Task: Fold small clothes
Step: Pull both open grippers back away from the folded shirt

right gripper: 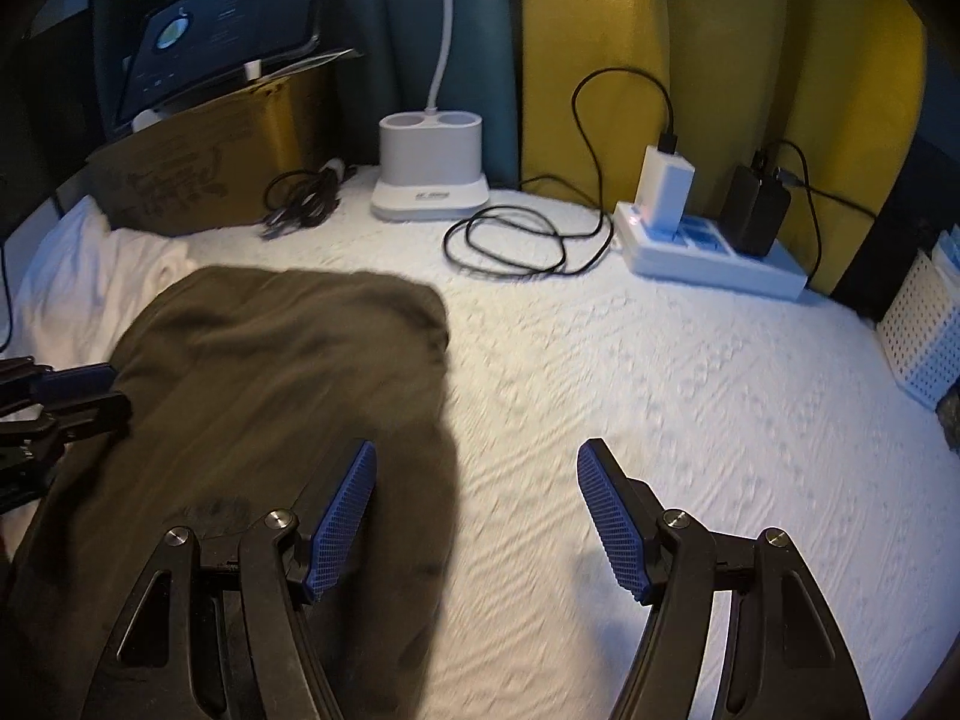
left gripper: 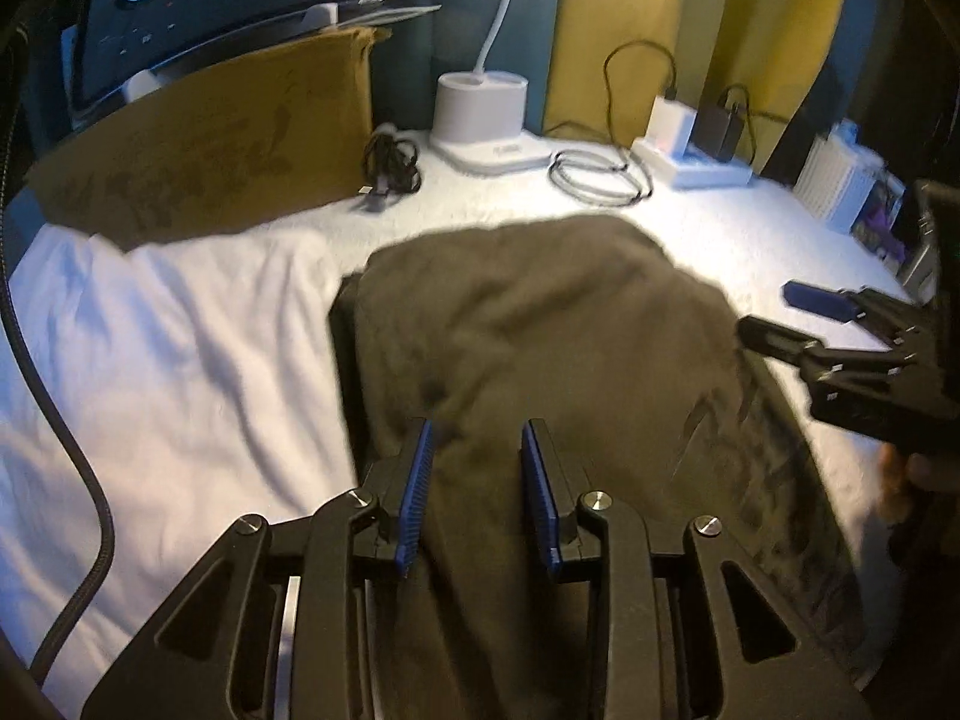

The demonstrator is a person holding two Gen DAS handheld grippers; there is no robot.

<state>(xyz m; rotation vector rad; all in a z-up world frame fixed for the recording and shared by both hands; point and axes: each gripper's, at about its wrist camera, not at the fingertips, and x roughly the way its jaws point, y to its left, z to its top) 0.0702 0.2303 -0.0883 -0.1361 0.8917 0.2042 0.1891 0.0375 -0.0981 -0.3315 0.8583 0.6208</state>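
**Olive cloth on a white cover, nothing gripped**

Held the left gripper (left gripper: 480,426) tilted down over the near part of the olive-brown garment (left gripper: 540,312), blue-padded fingers (left gripper: 420,468) a narrow gap apart. Saw cloth filling that gap from the left wrist view, yet no pad plainly pinching it; blurred there. Held the right gripper (right gripper: 477,450) with fingers (right gripper: 348,498) spread wide and empty: left finger above the garment's right edge, right finger above the bare white textured cover (right gripper: 660,420). Caught the right gripper's tips again from the left wrist view, just off the garment's right side.

Found the garment lying loosely folded and rumpled on the cover, in front of both grippers, with a faint dark print on its near right part.

Noted, further back along the cover's far edge:
- a brown cardboard box (left gripper: 210,162) at the left, with a dark lit screen (left gripper: 228,12) above it
- a bundle of black cable (left gripper: 390,168) beside the box
- a white lamp base (right gripper: 429,192) in the middle
- a loose cable coil (right gripper: 510,246) next to it
- a white power strip (right gripper: 714,258) carrying a white charger (right gripper: 663,186) and a black adapter (right gripper: 753,216)
- a white perforated basket (right gripper: 918,336) at the far right

Made out yellow curtains (right gripper: 720,60) behind it all.
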